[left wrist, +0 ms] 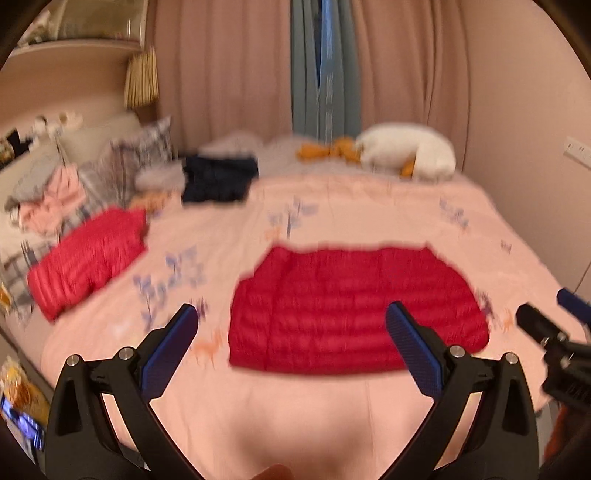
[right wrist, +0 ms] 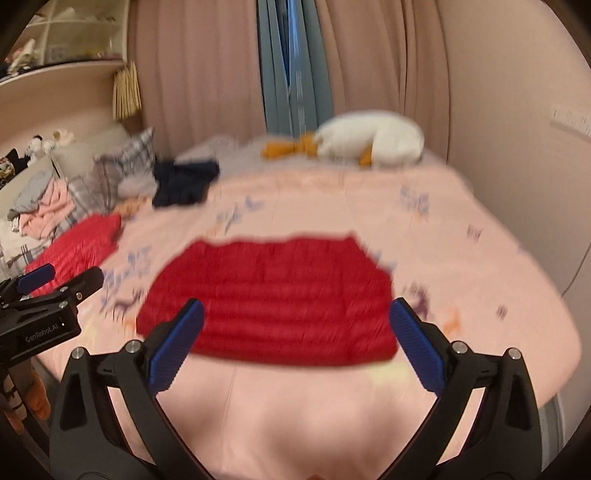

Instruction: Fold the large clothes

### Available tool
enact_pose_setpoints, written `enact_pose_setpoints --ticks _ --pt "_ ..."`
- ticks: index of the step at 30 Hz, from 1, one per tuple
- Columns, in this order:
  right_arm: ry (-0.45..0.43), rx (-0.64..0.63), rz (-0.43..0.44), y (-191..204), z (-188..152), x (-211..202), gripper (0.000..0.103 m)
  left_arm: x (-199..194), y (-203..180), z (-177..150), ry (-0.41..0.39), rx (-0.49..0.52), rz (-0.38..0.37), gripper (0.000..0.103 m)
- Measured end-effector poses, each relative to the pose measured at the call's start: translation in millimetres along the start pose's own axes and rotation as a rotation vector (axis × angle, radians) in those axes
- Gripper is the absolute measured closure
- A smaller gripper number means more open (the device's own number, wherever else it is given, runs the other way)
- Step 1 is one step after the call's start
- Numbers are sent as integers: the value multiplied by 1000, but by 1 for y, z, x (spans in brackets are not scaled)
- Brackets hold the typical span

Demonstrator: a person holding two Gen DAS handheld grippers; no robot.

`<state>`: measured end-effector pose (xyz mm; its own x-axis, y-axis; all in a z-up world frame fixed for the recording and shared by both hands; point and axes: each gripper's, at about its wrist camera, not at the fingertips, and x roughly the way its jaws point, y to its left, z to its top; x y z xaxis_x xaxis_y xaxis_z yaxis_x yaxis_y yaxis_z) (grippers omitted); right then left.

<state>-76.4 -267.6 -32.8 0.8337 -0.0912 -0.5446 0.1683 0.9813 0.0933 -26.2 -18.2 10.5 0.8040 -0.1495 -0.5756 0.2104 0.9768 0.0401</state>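
Ahead of both spread, empty jaws, a seemingly folded red jacket (left wrist: 354, 310) lies on the bed (left wrist: 332, 206).

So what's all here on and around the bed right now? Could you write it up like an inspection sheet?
Surface: bed with pink printed cover, mostly bare near the front.
Job's things: red quilted garment lying flat mid-bed; a second red quilted piece, folded, at the left edge; dark folded clothes further back.
Clutter: heap of pink and grey clothes by a plaid pillow; white plush goose at the far side.
Grippers: left gripper and right gripper both open, empty, above the front of the bed, not touching the garment.
Cables: one thin cord along the right wall.
Surroundings: pink curtains, shelves upper left; frames blurred.
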Motion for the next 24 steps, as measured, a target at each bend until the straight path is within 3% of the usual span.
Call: enact_pose_setpoints --ticks 2,5,24 --pt "52 -22 -17 6 -8 12 2 8 1 -7 50 0 3 1" --pt "94 -31 -3 12 -16 21 2 11 3 -13 62 6 44 1" --pt "104 -40 -30 15 -18 28 2 26 0 -24 111 42 48 1"
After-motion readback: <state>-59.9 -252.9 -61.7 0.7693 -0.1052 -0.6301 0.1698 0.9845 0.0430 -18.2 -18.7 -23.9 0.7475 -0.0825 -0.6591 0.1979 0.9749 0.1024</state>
